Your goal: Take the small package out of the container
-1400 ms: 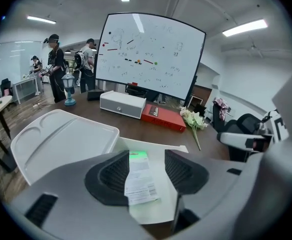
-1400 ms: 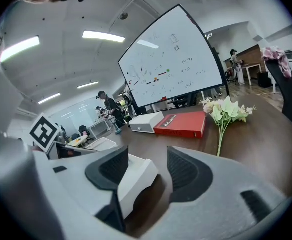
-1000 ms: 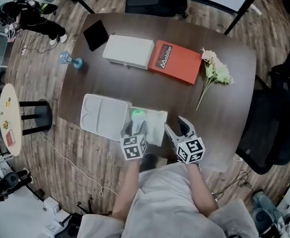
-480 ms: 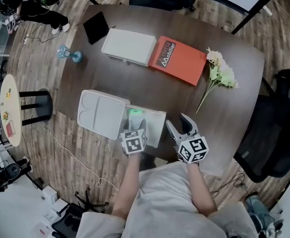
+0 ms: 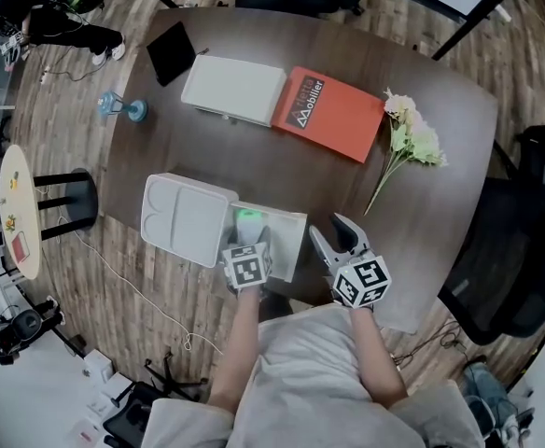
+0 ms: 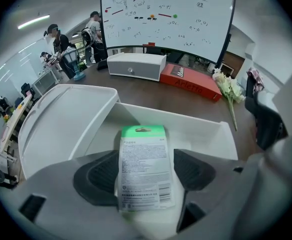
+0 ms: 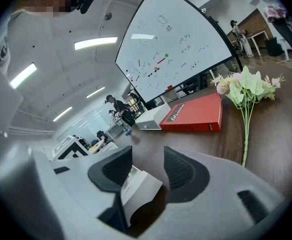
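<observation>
While the red box (image 5: 328, 113) far away reads "Mobilier", your left gripper (image 5: 252, 239) is opening wide around the small package (image 6: 145, 169), which stands inside the near white container (image 6: 206, 134); your right gripper (image 5: 334, 234), half-open and closing, holds nothing.

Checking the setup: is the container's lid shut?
No, the lid lies flipped open to the left of the container.

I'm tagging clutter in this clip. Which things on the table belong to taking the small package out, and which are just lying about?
In the job: small package, between the opening jaws of the left tool; white container; its open lid.
Lying about: white box; red box; flowers; flat black item.
</observation>
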`<state>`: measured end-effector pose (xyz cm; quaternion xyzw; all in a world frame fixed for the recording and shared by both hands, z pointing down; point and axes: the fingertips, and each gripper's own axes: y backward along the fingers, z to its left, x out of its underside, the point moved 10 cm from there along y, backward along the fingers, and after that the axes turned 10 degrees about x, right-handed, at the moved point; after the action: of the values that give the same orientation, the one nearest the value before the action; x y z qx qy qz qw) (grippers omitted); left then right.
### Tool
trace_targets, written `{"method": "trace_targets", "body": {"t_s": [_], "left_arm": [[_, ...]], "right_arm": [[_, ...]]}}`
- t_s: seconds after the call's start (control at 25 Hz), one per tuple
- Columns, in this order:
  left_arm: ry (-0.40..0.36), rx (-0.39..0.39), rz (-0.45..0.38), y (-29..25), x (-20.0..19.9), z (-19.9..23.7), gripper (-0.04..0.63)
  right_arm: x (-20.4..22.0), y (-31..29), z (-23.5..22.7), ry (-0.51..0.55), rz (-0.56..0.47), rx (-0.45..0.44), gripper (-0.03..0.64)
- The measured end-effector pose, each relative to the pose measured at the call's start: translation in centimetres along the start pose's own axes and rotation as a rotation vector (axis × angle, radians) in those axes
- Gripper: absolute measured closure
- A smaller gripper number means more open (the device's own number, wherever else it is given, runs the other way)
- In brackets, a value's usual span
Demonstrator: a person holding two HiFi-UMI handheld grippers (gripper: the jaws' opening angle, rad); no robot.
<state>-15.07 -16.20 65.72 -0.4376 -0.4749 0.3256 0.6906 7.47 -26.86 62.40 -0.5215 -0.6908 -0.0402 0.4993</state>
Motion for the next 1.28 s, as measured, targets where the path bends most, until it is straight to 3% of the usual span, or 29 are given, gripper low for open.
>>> {"method": "trace_targets", "body": {"t_s": [0.84,1.28], "left_arm": [[-0.018,0.019,0.037,-0.6,-0.4,0.4,0.275],[-0.085,0.041,0.016,0.0,-0.3,-0.2,0.275]], "right_arm": [[-0.5,0.5,-0.8,0.009,-0.007,0.017,0.434],[-0.7,1.1,-0.2,0.038,-0.016,0.019,0.440]]}}
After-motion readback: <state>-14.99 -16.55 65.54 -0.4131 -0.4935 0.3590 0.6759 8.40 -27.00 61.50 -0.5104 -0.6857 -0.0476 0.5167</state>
